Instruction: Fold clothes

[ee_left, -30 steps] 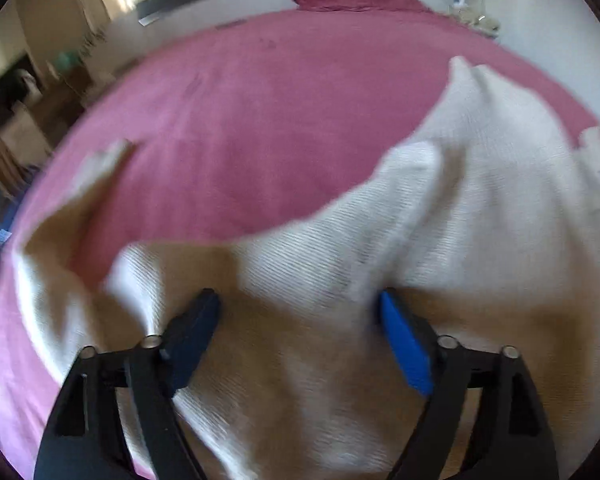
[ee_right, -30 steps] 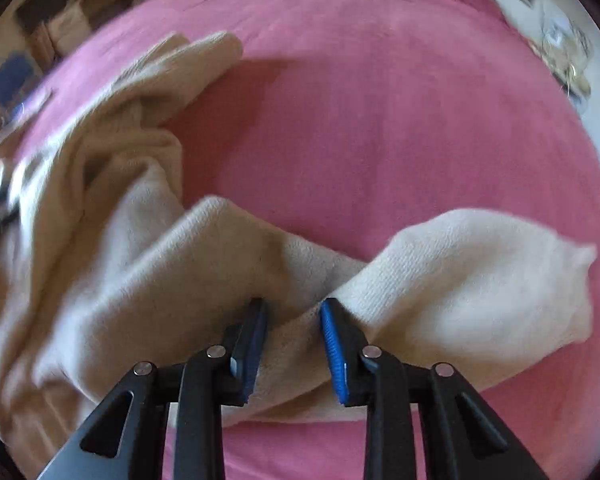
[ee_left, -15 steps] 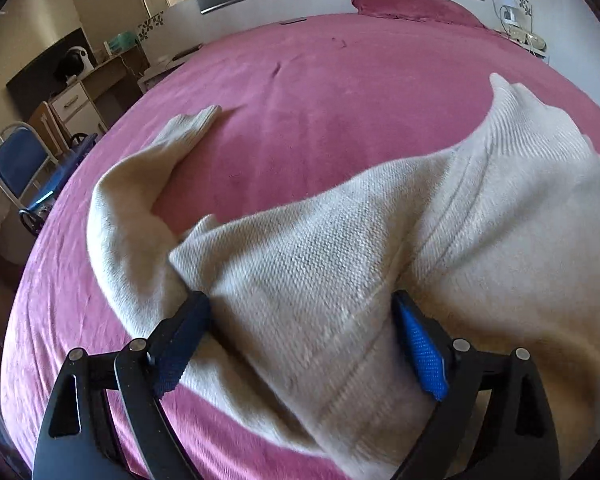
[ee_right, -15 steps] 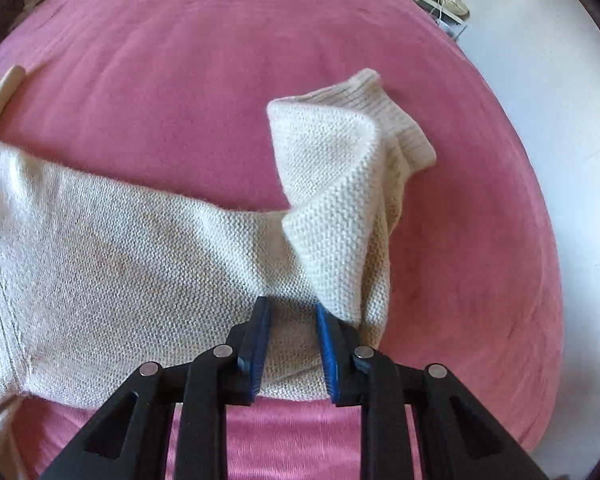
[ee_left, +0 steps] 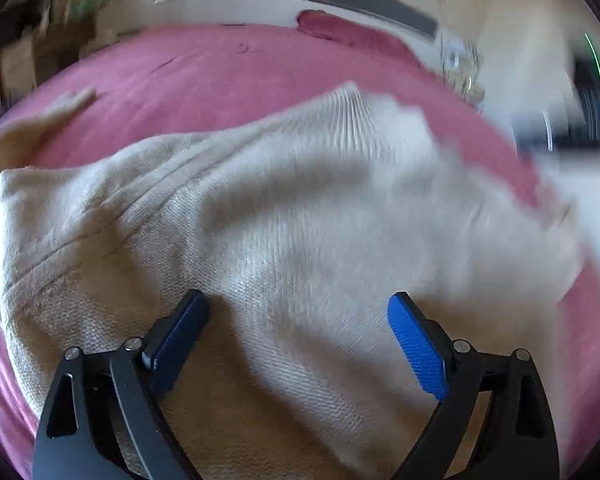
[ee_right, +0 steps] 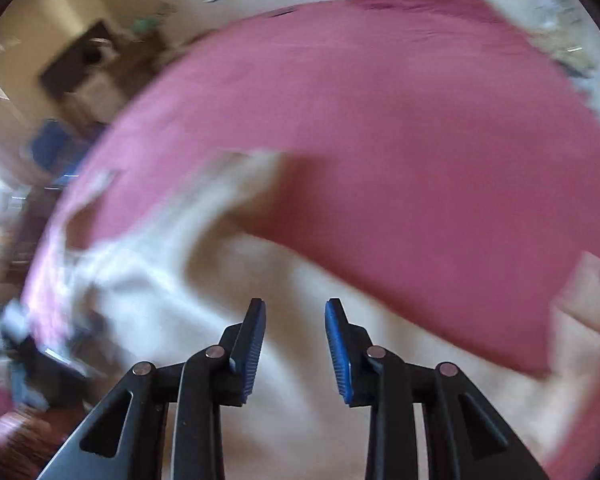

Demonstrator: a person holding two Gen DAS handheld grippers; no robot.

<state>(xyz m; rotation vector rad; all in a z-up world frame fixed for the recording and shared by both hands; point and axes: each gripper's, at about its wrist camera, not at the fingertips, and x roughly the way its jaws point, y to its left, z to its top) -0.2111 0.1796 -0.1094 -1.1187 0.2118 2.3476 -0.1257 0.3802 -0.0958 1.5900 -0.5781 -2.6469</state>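
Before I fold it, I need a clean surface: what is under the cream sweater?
The cream sweater lies on a pink bedspread, which shows bare around it. The part beneath the knit is covered, so anything lying there cannot be seen.

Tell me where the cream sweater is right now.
The cream sweater lies spread on the pink bed, filling the lower half of both wrist views, just beneath both claws.

From where I stand, no writing, label, brand or number can be read anywhere: both views are blurred, and the cream sweater, the pink bedcover and the blue gripper pads show plain surfaces only.
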